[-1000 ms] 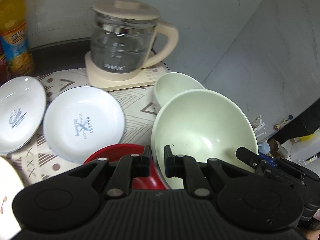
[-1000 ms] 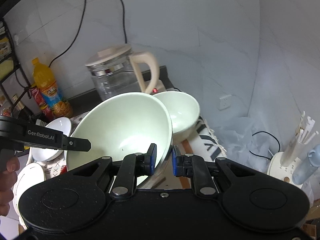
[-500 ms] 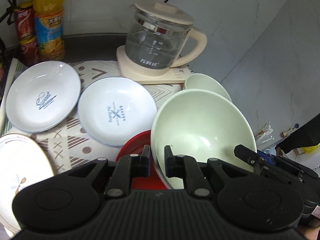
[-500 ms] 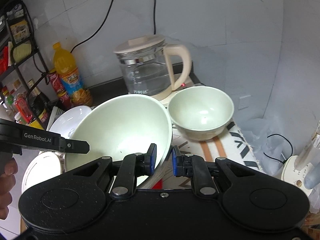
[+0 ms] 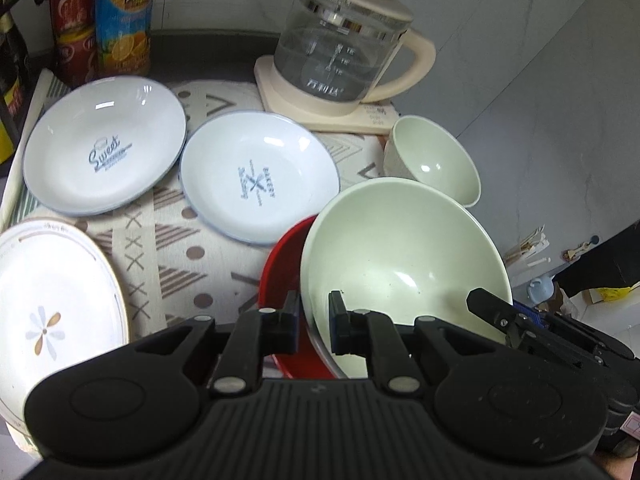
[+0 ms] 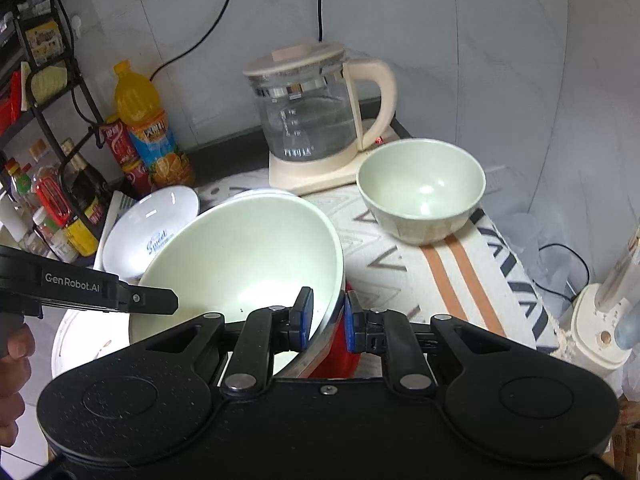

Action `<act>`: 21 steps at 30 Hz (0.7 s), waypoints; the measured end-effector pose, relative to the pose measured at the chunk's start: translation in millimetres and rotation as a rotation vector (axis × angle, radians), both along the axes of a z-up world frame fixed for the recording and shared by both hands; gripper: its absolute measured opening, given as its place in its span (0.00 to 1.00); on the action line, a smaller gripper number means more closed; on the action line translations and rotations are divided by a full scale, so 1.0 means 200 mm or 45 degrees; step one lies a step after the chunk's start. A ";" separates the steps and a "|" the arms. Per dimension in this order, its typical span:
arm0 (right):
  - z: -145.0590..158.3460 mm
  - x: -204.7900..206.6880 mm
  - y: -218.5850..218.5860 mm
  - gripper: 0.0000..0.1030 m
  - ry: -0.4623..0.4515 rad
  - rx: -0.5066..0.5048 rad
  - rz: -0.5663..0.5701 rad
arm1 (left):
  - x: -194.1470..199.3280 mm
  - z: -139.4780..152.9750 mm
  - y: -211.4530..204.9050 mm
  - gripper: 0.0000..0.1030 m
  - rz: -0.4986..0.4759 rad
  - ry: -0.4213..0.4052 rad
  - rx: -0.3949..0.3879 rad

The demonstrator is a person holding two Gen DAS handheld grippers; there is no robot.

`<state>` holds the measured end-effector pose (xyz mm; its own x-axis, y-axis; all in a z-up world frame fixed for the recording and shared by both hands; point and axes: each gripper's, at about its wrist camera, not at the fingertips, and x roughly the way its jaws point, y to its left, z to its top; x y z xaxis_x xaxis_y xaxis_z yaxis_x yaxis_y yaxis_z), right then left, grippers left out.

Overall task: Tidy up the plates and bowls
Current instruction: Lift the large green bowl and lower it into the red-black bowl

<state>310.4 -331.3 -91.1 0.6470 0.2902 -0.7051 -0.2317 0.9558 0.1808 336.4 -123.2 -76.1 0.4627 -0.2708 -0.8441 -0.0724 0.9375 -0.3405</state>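
Note:
Both grippers hold one large pale green bowl [image 5: 404, 256] by its rim, tilted above a red bowl [image 5: 280, 264]. My left gripper [image 5: 314, 320] is shut on the bowl's near left rim. My right gripper [image 6: 326, 318] is shut on its right rim; the bowl [image 6: 244, 256] and the red bowl [image 6: 336, 354] show there too. A small pale green bowl [image 5: 432, 160] [image 6: 420, 188] stands on the patterned cloth near the kettle. Two white deep plates [image 5: 104, 144] [image 5: 258, 176] and a flat flowered plate [image 5: 48, 300] lie on the left.
A glass kettle [image 5: 340, 52] [image 6: 312, 116] on a cream base stands at the back against the wall. An orange juice bottle [image 6: 150, 132], red cans [image 5: 72, 32] and a rack of sauce bottles [image 6: 52, 200] stand at the back left. The table's right edge [image 6: 516, 264] drops off beside the small bowl.
Both grippers with the large green bowl have moved back and up. More of the table shows: the plates on the left and the small bowl now appear farther ahead.

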 end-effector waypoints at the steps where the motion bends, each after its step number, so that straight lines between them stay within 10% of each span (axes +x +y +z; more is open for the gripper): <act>1: -0.01 0.00 0.00 0.16 0.007 -0.003 0.003 | 0.00 -0.01 0.00 0.11 0.001 0.010 0.000; 21: -0.17 0.07 0.02 0.11 0.108 -0.040 0.002 | 0.02 -0.17 0.02 0.11 0.011 0.138 -0.040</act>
